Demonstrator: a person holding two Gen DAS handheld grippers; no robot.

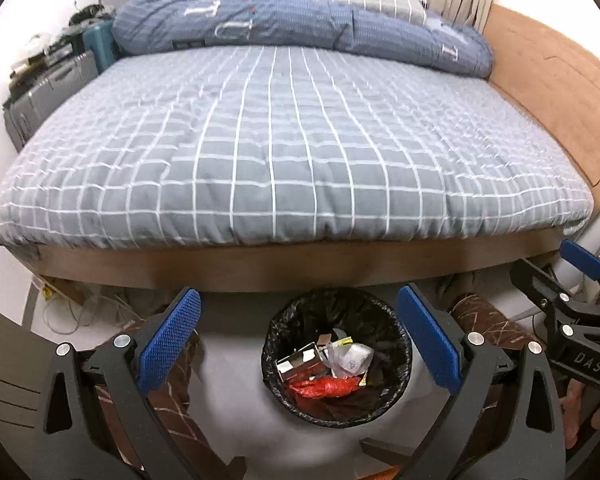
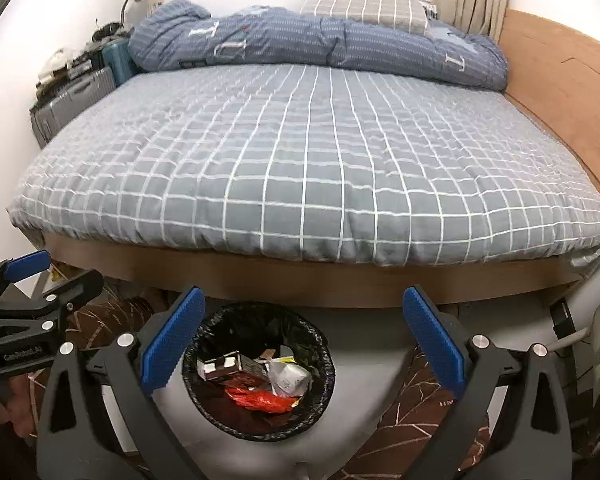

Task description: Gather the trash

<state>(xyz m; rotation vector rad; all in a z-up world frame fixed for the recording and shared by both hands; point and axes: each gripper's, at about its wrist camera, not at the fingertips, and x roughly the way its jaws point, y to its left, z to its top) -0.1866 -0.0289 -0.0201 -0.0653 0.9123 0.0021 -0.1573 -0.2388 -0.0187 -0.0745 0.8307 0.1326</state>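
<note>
Both grippers hang above a round trash bin (image 1: 337, 356) lined with a black bag, standing on the pale floor just in front of the bed (image 1: 292, 140).

In the left wrist view, the left gripper (image 1: 298, 340) has its blue-padded jaws spread wide with nothing between them; the bin sits in the gap, slightly toward the right finger, at about 6 o'clock in the picture. The right gripper (image 1: 580, 280) shows at 4 o'clock, well to the side of the bin.

In the right wrist view, the right gripper (image 2: 306, 340) is likewise wide open and empty. Here the bin lies low between the fingers but nearer the left one, its rim partly behind that pad, at about 7 o'clock.

The bin's mouth faces straight up. Inside lie a small cardboard box (image 1: 298, 362) with its long axis running roughly from 8 to 2 o'clock, a crumpled white wrapper (image 1: 354, 359) just beside it at 3 o'clock, and a red plastic wrapper (image 1: 324, 388) below both, stretched roughly 9 to 3 o'clock. Other scraps are possibly there, too blurred to tell.
</note>
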